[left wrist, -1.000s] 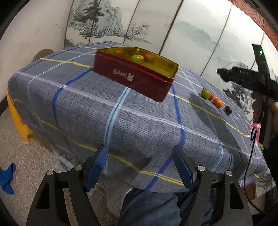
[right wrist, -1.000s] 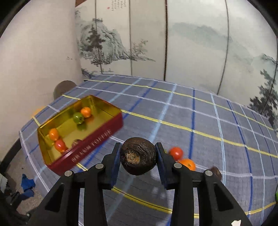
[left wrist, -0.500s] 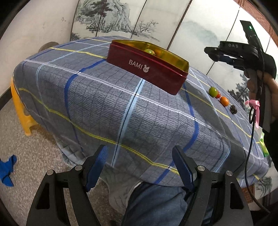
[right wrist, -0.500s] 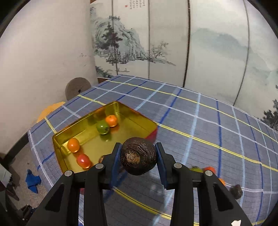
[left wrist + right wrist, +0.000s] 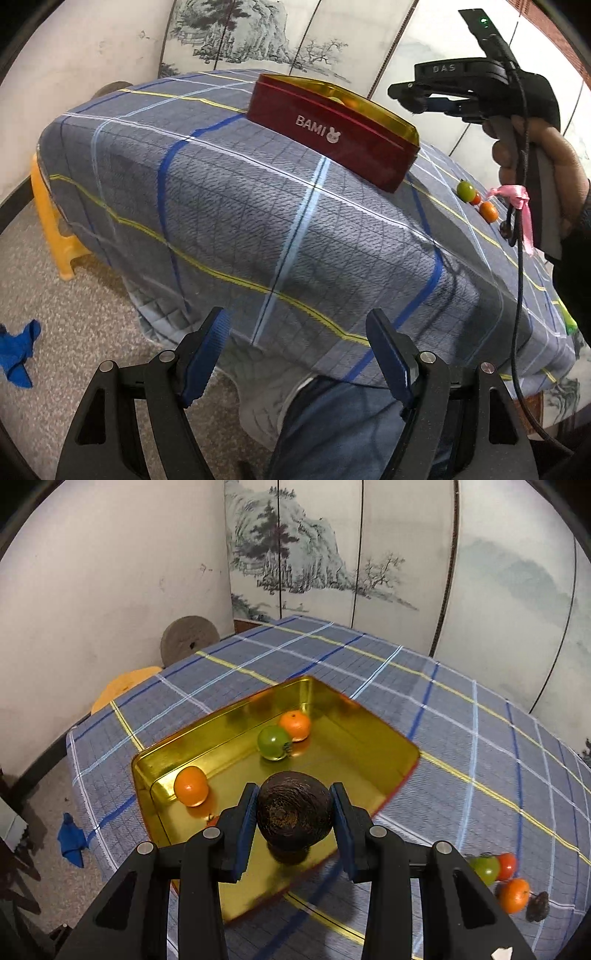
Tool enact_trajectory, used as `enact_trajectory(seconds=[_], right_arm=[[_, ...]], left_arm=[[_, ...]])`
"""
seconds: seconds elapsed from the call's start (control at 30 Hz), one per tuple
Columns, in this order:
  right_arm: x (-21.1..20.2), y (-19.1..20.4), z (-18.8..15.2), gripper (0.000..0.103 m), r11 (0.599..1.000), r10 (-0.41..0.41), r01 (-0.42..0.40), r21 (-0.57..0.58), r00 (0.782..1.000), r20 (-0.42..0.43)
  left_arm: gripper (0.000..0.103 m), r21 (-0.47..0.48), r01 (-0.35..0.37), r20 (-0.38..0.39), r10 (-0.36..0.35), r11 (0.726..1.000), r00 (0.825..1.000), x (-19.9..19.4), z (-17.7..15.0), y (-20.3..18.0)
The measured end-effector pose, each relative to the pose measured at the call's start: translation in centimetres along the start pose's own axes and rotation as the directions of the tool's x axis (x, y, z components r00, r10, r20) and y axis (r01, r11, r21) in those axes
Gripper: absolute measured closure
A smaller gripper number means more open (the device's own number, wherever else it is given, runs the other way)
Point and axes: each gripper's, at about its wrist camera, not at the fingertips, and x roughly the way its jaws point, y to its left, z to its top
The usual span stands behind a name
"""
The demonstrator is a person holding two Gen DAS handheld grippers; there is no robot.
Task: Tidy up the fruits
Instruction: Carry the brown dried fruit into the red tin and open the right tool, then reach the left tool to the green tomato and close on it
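The right gripper [image 5: 294,814] grasps a dark fruit [image 5: 294,813] between both pads, above the near part of the tin [image 5: 369,734]. Ahead of it in the tin lie two oranges [image 5: 191,786] and a green fruit [image 5: 274,743]. The left gripper [image 5: 298,360] is spread wide with nothing between its fingers, off the table edge [image 5: 332,328].

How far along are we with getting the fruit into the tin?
Partly done. The gold tin already holds two orange fruits and a green one, perhaps more hidden behind the tongs. In hand: the right tongs grip a dark brown fruit above the tin. Left: four fruits on the cloth. The left tongs are open, idle.
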Motion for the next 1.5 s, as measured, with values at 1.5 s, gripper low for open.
enact_trajectory(seconds=[1.5], right_arm=[[4.2, 1.8, -1.6, 0.031, 0.998, 0.065, -0.063, 0.021, 0.995, -0.071]], left_arm=[[0.026, -0.018, -0.039, -0.058, 0.038, 0.999, 0.998, 0.4, -1.1, 0.9]])
